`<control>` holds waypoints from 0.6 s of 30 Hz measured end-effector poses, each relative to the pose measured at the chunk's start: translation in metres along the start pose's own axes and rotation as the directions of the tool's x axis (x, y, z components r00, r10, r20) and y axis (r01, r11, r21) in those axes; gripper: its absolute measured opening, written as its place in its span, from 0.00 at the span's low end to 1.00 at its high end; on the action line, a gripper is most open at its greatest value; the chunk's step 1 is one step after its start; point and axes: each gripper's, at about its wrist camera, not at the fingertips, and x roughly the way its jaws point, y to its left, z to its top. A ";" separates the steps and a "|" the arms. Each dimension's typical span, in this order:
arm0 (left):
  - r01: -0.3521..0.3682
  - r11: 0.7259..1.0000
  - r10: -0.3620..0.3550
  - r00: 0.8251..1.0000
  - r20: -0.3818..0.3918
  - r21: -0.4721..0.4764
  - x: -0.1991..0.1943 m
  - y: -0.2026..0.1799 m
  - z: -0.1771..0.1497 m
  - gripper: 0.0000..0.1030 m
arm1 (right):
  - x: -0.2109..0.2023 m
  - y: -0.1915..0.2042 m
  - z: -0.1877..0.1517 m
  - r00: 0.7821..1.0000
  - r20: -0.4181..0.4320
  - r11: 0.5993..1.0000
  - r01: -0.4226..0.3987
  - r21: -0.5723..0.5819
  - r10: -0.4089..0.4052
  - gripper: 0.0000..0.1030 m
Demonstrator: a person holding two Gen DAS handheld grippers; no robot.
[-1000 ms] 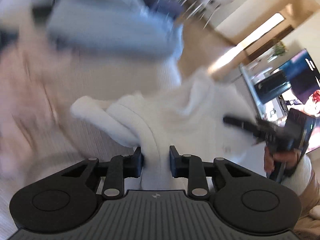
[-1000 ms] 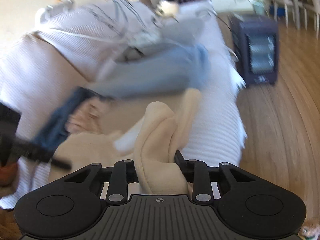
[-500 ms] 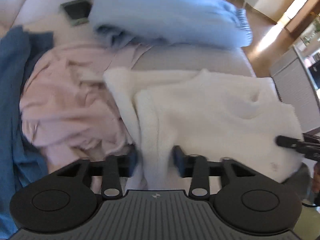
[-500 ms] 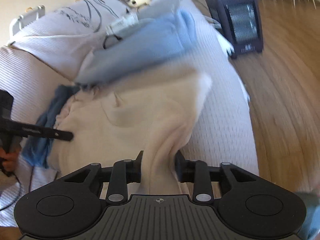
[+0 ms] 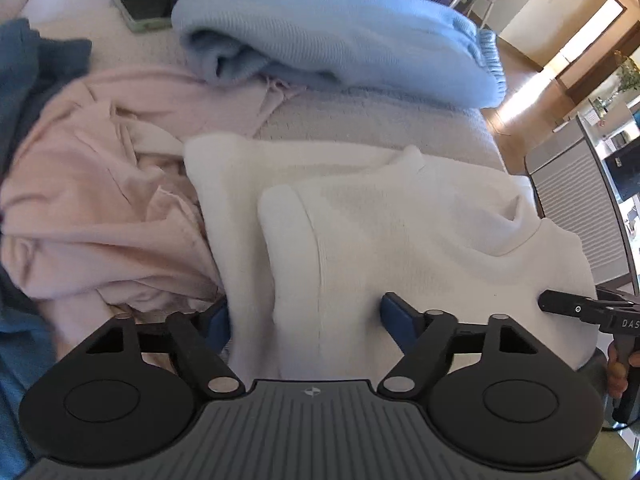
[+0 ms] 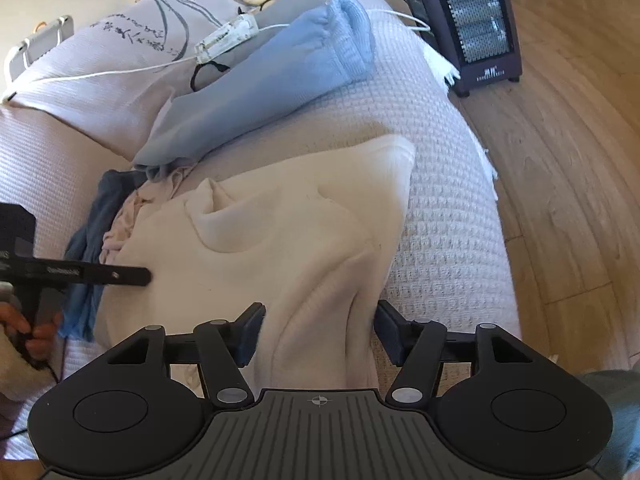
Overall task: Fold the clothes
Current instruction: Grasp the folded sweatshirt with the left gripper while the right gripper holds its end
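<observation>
**Cream sweater laid flat on the sofa, both sets of fingers letting go**

Going left to right in the left wrist view: a dark blue garment (image 5: pixel 28 68) is bunched at the far left edge, then a crumpled pink garment (image 5: pixel 100 208) touching the left side of the cream sweater (image 5: pixel 400 240). Behind those, further away, there's a phone (image 5: pixel 146 6) lying face up and a folded light blue sweater (image 5: pixel 340 36). The cream sweater is spread over the near part of the sofa cover (image 5: pixel 380 124), with a sleeve folded over its body and the turtleneck collar towards the right.

The left gripper (image 5: pixel 304 322) has its fingers spread and opening, with the sweater's near edge lying between them. The pads aren't squeezing the fabric as far as I can see. The right gripper (image 5: pixel 576 312) pokes in from the right edge, resting near the sweater's right side.

In the right wrist view the left gripper (image 6: pixel 120 276) comes in from the left with a hand (image 6: pixel 28 332) on its handle. The right gripper (image 6: pixel 316 336) also has its fingers apart and opening, a raised fold of the cream sweater (image 6: pixel 280 240) between them. The light blue sweater (image 6: pixel 272 80) lies further back, and a heater (image 6: pixel 468 28) stands on the wooden floor (image 6: pixel 568 160) at far right.
</observation>
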 end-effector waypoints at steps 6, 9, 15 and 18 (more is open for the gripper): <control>0.072 0.996 -0.072 0.997 0.011 -0.045 -0.016 0.003 -0.009 0.31 | 0.011 0.002 0.001 1.000 0.005 1.000 0.026 0.009 -0.026 0.53; 0.090 0.996 -0.090 0.996 0.012 -0.026 -0.032 -0.004 -0.007 0.25 | 0.006 0.006 0.001 1.000 -0.008 1.000 0.008 0.002 -0.008 0.32; 0.111 0.989 -0.118 0.991 0.070 0.095 -0.080 -0.033 -0.002 0.23 | -0.033 0.034 -0.003 0.998 0.056 0.997 -0.014 -0.070 0.018 0.25; 0.101 0.983 -0.122 0.983 0.137 0.154 -0.109 -0.045 0.008 0.23 | -0.058 0.049 0.003 0.992 0.120 0.994 -0.023 -0.109 0.036 0.24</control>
